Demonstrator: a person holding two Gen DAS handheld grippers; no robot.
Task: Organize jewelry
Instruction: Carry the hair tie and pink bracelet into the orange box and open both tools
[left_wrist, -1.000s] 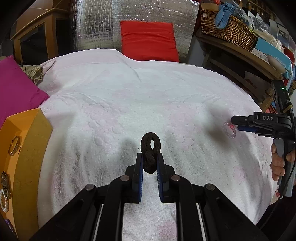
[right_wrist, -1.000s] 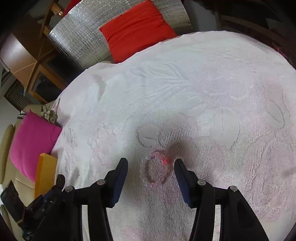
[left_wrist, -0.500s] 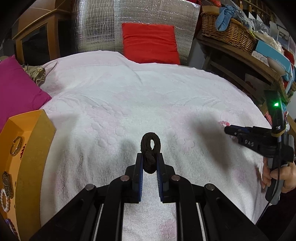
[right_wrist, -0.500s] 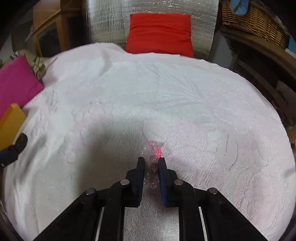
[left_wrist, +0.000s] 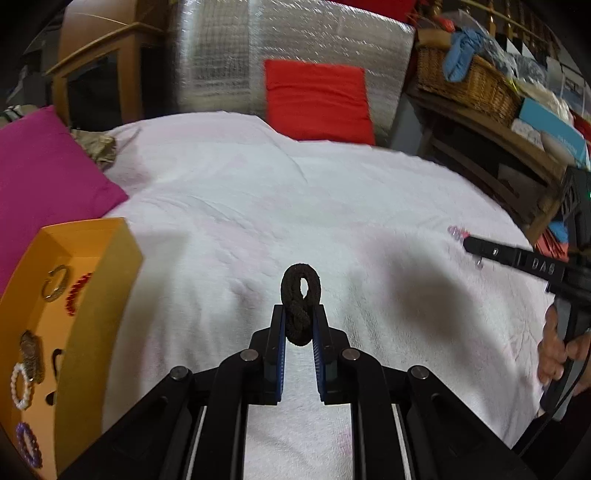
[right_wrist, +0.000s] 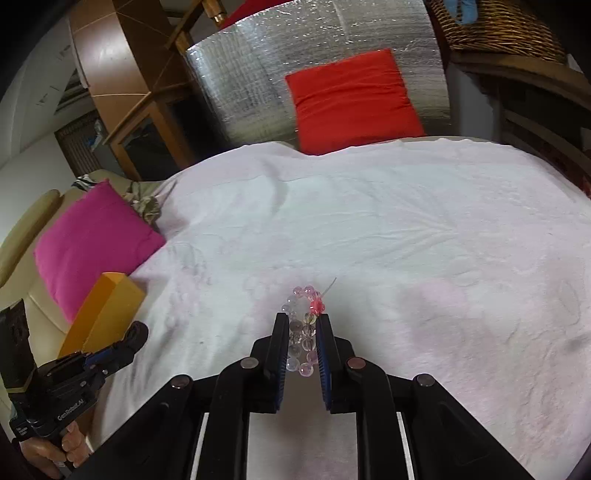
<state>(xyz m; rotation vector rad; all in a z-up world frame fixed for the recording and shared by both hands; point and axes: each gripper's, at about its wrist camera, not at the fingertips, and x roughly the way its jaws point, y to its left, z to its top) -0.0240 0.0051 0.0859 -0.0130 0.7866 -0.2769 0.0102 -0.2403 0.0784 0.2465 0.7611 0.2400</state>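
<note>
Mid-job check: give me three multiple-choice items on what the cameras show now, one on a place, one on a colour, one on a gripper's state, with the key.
1. Where does the orange box stand?
A. On the left side of the white cover
B. In the wicker basket
C. On the red cushion

2. What colour is the cord bracelet in the left gripper?
A. White
B. Dark brown
C. Purple

3. What state is the right gripper in?
A. Wide open over the cover
B. Shut on nothing
C. Shut on the bead bracelet

Key: 1 A, the box sits at the cover's left edge by the pink cushion. 2 B, the knotted loop is dark brown. 3 C, clear pink beads sit squeezed between both fingers.
</note>
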